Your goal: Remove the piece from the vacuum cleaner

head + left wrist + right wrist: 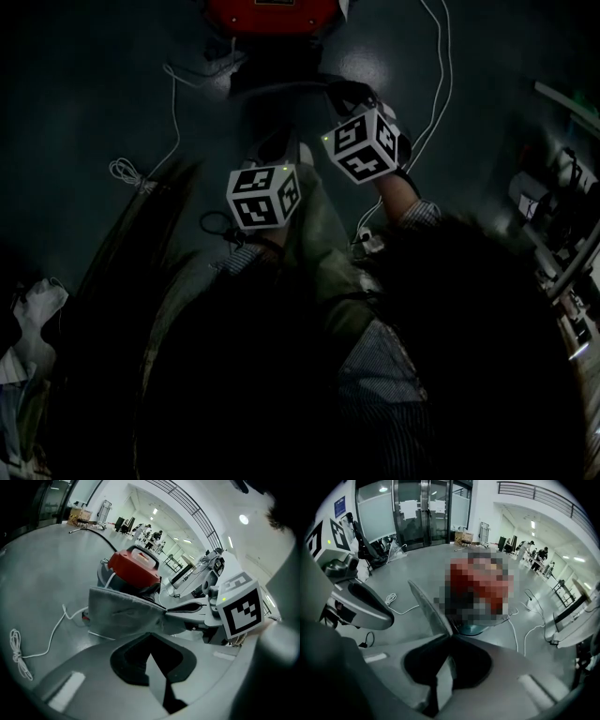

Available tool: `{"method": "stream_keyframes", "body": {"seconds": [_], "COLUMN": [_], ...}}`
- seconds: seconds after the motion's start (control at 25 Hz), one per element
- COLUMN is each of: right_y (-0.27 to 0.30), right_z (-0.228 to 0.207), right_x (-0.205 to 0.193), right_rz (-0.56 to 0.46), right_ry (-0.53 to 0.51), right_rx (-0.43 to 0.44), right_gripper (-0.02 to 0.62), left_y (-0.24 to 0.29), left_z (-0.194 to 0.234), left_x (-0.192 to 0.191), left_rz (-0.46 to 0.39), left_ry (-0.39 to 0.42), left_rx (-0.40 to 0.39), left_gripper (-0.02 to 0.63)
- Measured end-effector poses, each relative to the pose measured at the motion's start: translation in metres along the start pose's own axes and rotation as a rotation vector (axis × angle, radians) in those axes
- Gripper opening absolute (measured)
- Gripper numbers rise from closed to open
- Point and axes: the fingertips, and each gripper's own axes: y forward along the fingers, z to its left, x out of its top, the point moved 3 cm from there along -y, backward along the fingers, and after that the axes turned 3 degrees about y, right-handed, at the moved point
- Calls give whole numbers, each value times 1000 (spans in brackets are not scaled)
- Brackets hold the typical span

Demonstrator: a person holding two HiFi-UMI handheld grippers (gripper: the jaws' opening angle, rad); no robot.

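The red vacuum cleaner (pixel 136 566) stands on the grey floor ahead of both grippers, and shows at the top of the dark head view (pixel 272 14). A flat grey piece (pixel 126 613) hangs just in front of it, off the floor. My left gripper (pixel 152 632) is shut on its lower edge. From the right gripper view the piece (pixel 429 606) appears edge-on, rising from my right gripper (pixel 449 637), whose jaws pinch it. In the head view only the two marker cubes are plain: left (pixel 262 195), right (pixel 366 145). The jaws there are lost in the dark.
White cables lie on the floor left (pixel 42 644) and right (pixel 525 620) of the vacuum cleaner. Glass doors (pixel 422 513) stand at the back left. People and tables (pixel 150 536) are far behind. Equipment racks (pixel 562 216) line the right side.
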Motion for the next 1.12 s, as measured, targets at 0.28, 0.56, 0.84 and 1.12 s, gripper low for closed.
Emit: {"method": "stream_keyframes", "body": {"seconds": [0.28, 0.56, 0.84, 1.12], "right_y": [-8, -9, -11, -14], "right_z": [9, 26, 46, 56], "right_x": [2, -2, -4, -23], "right_rz": [14, 21, 19, 34], "right_ry": [43, 46, 46, 88], "right_rx": [24, 49, 85, 88], "right_gripper": [18, 18, 18, 18], "left_y": [-9, -14, -19, -20], "left_z": [-3, -4, -5, -5], "left_x": [6, 4, -9, -13], "left_rz": [-8, -18, -13, -13], "left_ry": [12, 19, 12, 14], "left_rx": [1, -2, 2, 4], "left_gripper": [6, 6, 6, 6]}}
